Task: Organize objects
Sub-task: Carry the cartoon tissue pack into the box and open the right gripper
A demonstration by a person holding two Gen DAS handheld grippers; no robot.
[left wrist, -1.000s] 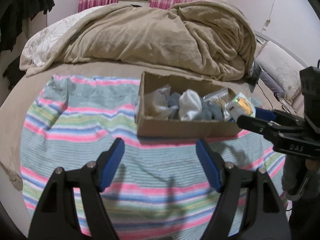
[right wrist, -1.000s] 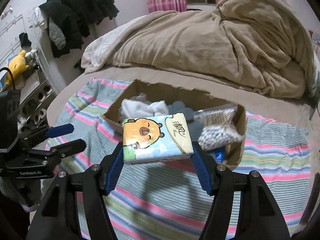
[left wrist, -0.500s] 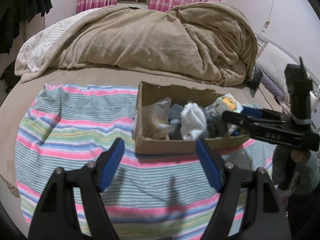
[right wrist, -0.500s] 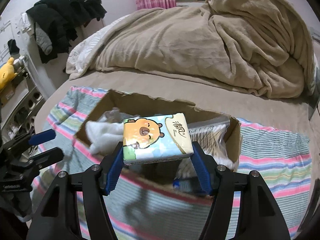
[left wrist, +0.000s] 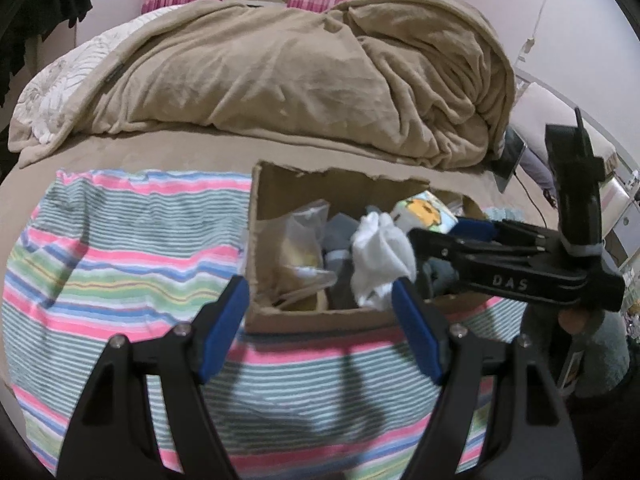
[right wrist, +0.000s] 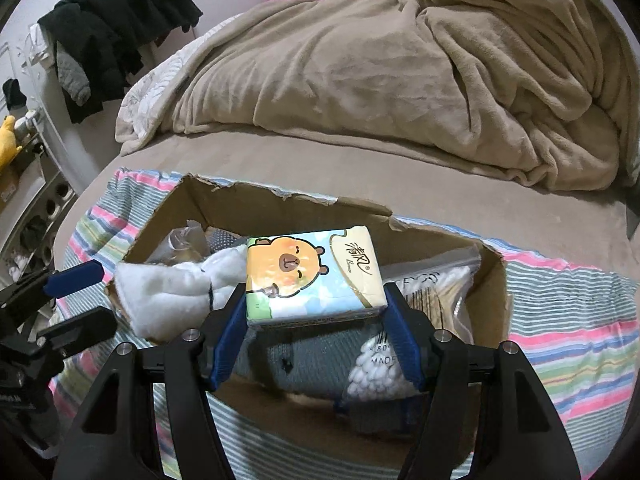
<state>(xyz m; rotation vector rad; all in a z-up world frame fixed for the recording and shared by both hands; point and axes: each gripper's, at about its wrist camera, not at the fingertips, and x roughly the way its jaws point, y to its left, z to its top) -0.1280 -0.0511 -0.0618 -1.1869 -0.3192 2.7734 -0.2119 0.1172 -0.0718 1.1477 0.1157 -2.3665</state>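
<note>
A torn cardboard box (right wrist: 280, 204) (left wrist: 280, 316) sits on a striped cloth on the bed. It holds a white sock (right wrist: 160, 300) (left wrist: 380, 252), grey socks (right wrist: 320, 356), a clear bag (left wrist: 304, 236) and a bag of cotton swabs (right wrist: 432, 292). My right gripper (right wrist: 316, 316) is shut on a tissue pack with a cartoon capybara (right wrist: 312, 276) (left wrist: 424, 214) and holds it above the inside of the box. My left gripper (left wrist: 320, 320) is open and empty, just in front of the box's near wall.
A crumpled beige blanket (left wrist: 300, 72) covers the back of the bed. Dark clothes (right wrist: 116, 32) hang at the left wall above a shelf with a yellow toy (right wrist: 8, 140). A pillow (left wrist: 560, 120) lies at the right. The striped cloth (left wrist: 120, 248) stretches left of the box.
My right gripper has carried the tissue pack forward from in front of the box to above its inside. My left gripper has edged closer to the box.
</note>
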